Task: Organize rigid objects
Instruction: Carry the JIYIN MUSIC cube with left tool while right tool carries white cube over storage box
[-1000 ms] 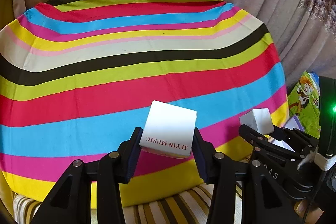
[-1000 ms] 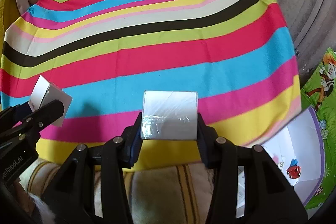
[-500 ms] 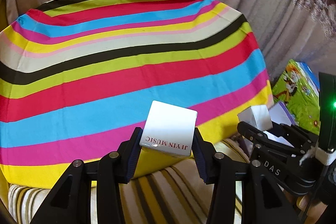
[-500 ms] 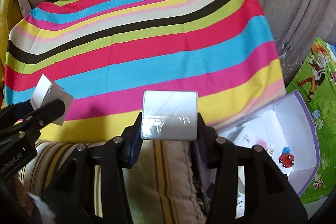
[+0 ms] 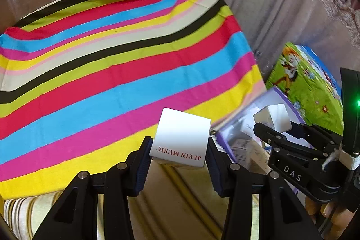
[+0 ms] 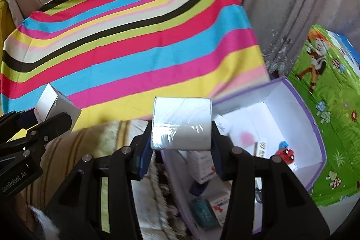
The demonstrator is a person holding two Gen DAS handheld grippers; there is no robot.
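Note:
My left gripper (image 5: pixel 178 151) is shut on a white box printed "JI YIN MUSIC" (image 5: pixel 181 141), held above the sofa's striped edge. My right gripper (image 6: pixel 181 134) is shut on a white box wrapped in shiny film (image 6: pixel 181 123), which hangs over the near left corner of an open purple-rimmed storage box (image 6: pixel 315 127). Inside that storage box lie several small cartons (image 6: pixel 203 167). In the left wrist view the right gripper (image 5: pixel 292 150) and its white box (image 5: pixel 273 117) appear at the right. In the right wrist view the left gripper (image 6: pixel 45 127) shows at the left.
A rainbow-striped cloth (image 5: pixel 112 71) covers the surface behind both grippers. A beige striped sofa cushion (image 6: pixel 78 150) lies below them. A green cartoon-printed lid or box (image 6: pixel 333 105) stands right of the storage box. Grey curtains (image 5: pixel 270 3) hang at the back.
Both grippers have moved to the right, off the striped cloth and toward the storage box, each keeping hold of its white box. The storage box has come into fuller view.

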